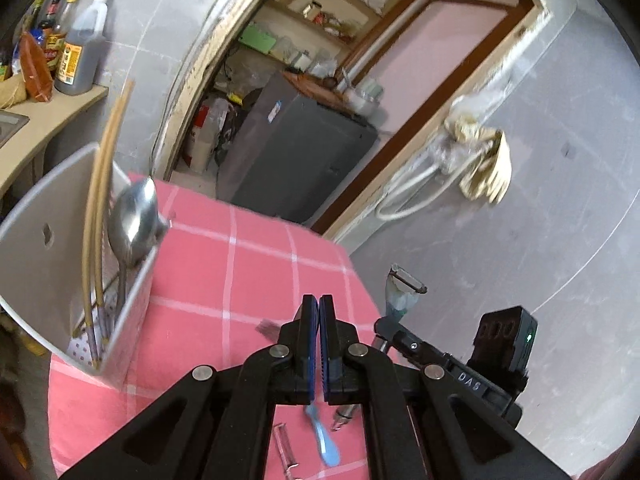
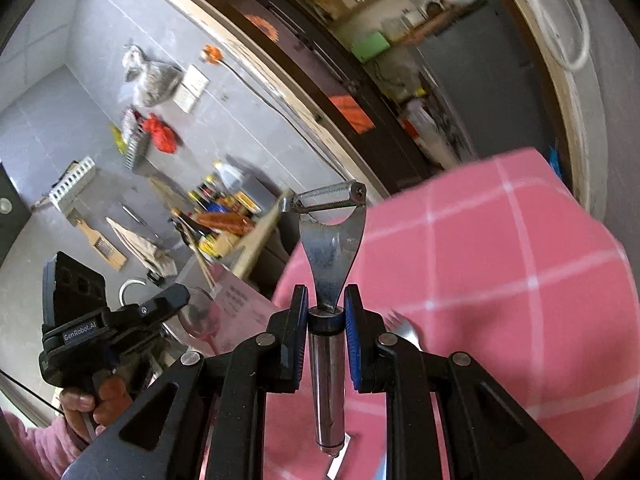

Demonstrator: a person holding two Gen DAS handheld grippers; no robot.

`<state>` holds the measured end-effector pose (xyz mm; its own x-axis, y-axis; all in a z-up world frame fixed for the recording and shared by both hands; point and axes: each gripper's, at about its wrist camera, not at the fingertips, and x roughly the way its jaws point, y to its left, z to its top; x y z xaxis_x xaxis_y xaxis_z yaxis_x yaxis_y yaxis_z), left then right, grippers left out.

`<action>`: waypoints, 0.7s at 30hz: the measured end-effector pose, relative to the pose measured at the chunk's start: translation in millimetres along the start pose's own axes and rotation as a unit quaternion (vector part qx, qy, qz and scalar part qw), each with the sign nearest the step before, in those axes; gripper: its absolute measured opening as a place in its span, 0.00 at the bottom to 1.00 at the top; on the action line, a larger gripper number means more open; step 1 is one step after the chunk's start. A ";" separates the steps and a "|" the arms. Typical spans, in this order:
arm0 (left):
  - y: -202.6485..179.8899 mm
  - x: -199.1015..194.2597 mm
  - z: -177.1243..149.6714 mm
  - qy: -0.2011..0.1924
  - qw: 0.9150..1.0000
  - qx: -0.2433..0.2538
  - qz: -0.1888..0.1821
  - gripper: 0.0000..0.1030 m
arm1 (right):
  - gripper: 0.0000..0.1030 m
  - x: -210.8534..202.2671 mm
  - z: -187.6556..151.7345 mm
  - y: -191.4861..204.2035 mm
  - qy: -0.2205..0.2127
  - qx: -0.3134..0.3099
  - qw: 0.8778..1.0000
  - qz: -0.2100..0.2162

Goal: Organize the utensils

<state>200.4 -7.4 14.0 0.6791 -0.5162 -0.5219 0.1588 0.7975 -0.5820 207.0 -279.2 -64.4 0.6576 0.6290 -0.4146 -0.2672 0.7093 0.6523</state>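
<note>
The right hand-held gripper (image 2: 326, 316) clamps a metal peeler (image 2: 328, 264) by its handle, blade up, above the pink-clothed desk (image 2: 500, 280). Gripped near one end, it could pivot or slip. The left hand-held gripper (image 1: 319, 312) is closed, empty. The grey utensil holder (image 1: 52, 248), probably its destination, stands at the desk's left edge.

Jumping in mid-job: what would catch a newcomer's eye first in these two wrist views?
First, the metal peeler clamped upright in the right gripper, blade end up over the pink checked tablecloth. Next, the grey utensil holder at the cloth's left edge, with a big spoon and chopsticks standing in it. The left gripper is shut and empty; a small blue spoon lies on the cloth beneath it.
</note>
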 end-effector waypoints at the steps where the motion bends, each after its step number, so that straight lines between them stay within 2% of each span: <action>1: -0.9 -3.2 4.4 -0.007 1.000 -0.003 -0.005 0.02 | 0.16 1.3 5.9 7.5 -0.009 -0.005 1.000 0.007; 6: -12.0 -28.8 35.7 -0.056 0.998 -0.002 -0.025 0.02 | 0.16 9.7 28.3 50.0 -0.045 -0.032 0.998 0.040; 11: -10.4 -59.8 66.0 -0.107 0.994 0.007 -0.021 0.02 | 0.16 32.0 48.8 96.4 -0.074 -0.053 0.993 0.079; 15: 5.1 -75.5 84.1 -0.137 0.991 0.005 -0.005 0.02 | 0.16 55.5 50.7 127.6 -0.087 -0.063 0.989 0.100; 21: 39.5 -77.7 89.4 -0.165 0.986 -0.014 -0.003 0.02 | 0.16 89.0 38.3 152.0 -0.111 -0.067 0.985 0.111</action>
<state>218.0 92.1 87.3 0.8756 -0.3864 -0.2900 0.1457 0.7835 -0.6040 251.9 -127.6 22.2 0.7067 0.6984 -0.1129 -0.5025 0.6079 0.6148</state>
